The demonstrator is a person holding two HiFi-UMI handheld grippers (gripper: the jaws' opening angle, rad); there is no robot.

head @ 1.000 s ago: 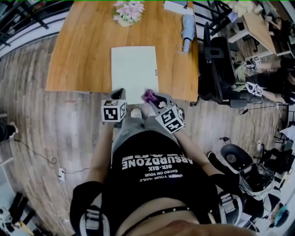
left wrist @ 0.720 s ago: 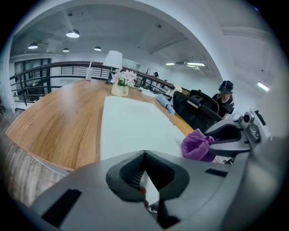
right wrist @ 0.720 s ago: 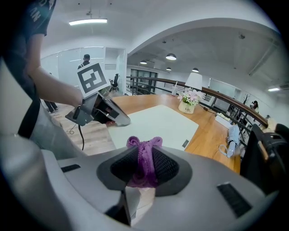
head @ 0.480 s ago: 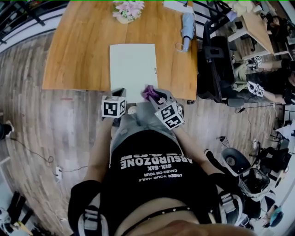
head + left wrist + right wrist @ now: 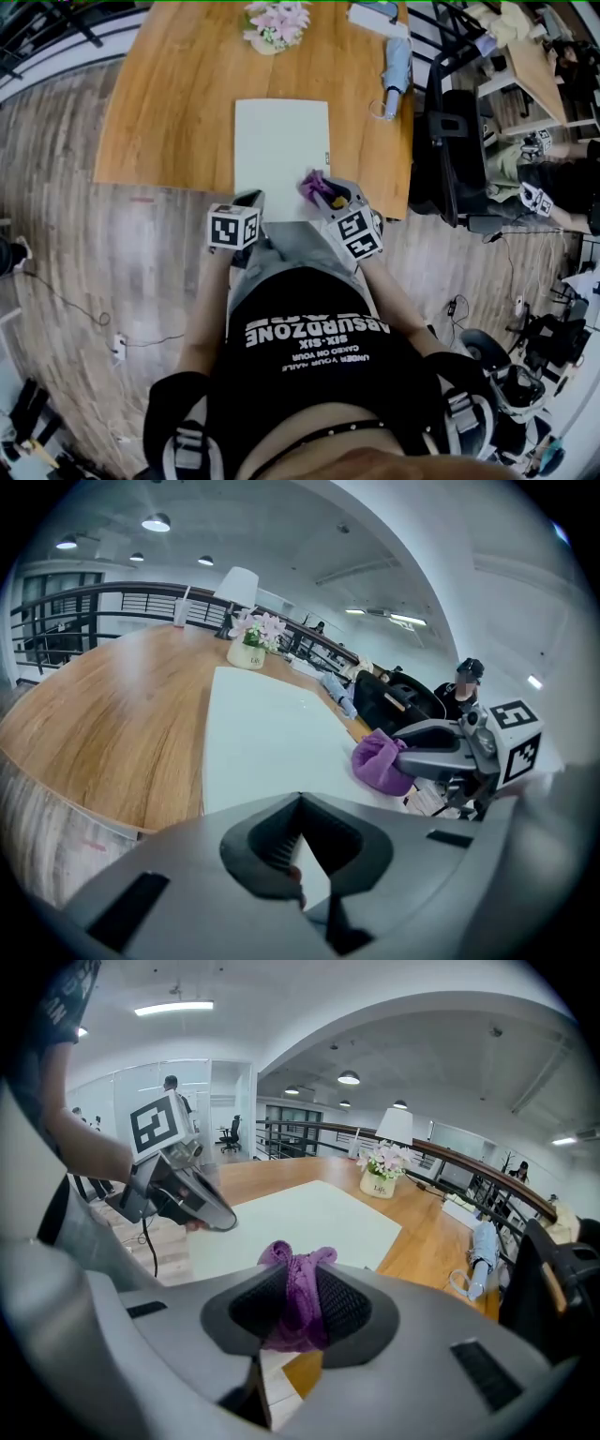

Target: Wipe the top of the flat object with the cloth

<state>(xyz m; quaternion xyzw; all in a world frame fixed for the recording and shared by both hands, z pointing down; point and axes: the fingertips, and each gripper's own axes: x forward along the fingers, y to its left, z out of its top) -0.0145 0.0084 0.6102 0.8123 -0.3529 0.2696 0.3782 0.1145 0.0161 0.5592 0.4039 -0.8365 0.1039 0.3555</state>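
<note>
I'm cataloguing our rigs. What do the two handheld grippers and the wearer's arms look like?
Both the left gripper and right gripper have smooth grey shells, dark textured fingers and a white cube with black square markers. No cables show. The person's forearms are unsleeved; the black top has white lettering.

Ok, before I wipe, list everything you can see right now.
table: one, brown wood, carrying the rest.
board: one, pale, flat, reaching the table's near edge.
cloth: one, purple, at the board's near right corner.
flower pot: one, pink blooms, table's far edge.
umbrella: one, pale blue, folded, table's right side.
chair: one, black, right of the table.
lamp: one, white shade, beyond the flowers.
left gripper: grey, jaws together, at the board's near left corner.
right gripper: grey, shut on the cloth.
</note>
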